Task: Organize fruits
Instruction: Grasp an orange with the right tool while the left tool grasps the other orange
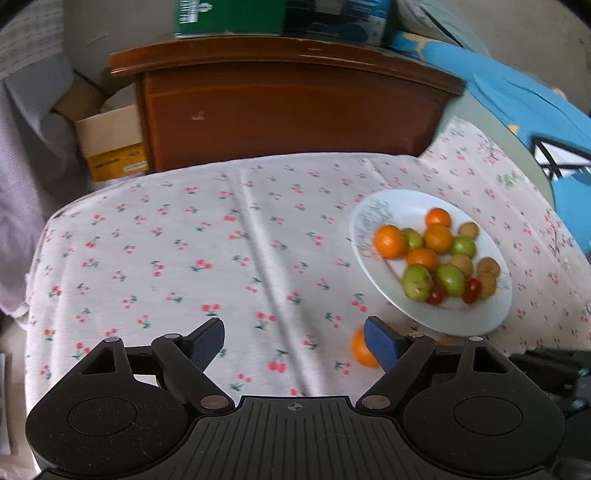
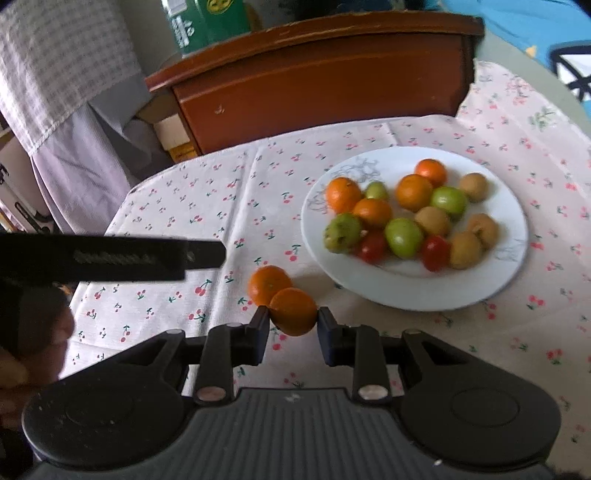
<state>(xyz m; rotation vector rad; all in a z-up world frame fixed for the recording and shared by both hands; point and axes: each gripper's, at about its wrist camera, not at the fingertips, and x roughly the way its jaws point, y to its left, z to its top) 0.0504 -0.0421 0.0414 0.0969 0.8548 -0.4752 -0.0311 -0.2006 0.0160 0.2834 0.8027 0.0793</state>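
Pinching a small round orange mandarin (image 2: pixel 293 311) between its two blue-padded fingers (image 2: pixel 263 326), the right gripper (image 2: pixel 293 328) holds the fruit just above the white cherry-print tablecloth (image 2: pixel 207 192), both pads pressed against the fruit's sides. Second loose orange mandarin (image 2: pixel 267 284): on the cloth, touching the held one on its far left side, just beside the near-left rim of the white round ceramic plate (image 2: pixel 495 280). Plate contents, right wrist view: four more orange mandarins, four green round fruits, two red cherry tomatoes, about five tan-brown round fruits, all clustered and mostly touching. Left gripper (image 1: pixel 295 341): fingers spread wide with nothing between them, blue pads (image 1: pixel 208 341) over bare cloth; the loose mandarin shows partly behind its right-hand pad. The same gripper enters the right wrist view as a dark bar from the left edge, with part of the person's hand (image 2: pixel 40 354) below it, blurred. Beyond the table: a brown wooden cabinet (image 1: pixel 295 110) with green cartons (image 1: pixel 229 16) on top, a cardboard box (image 1: pixel 110 144) to its left, blue fabric (image 1: pixel 517 85) at right.
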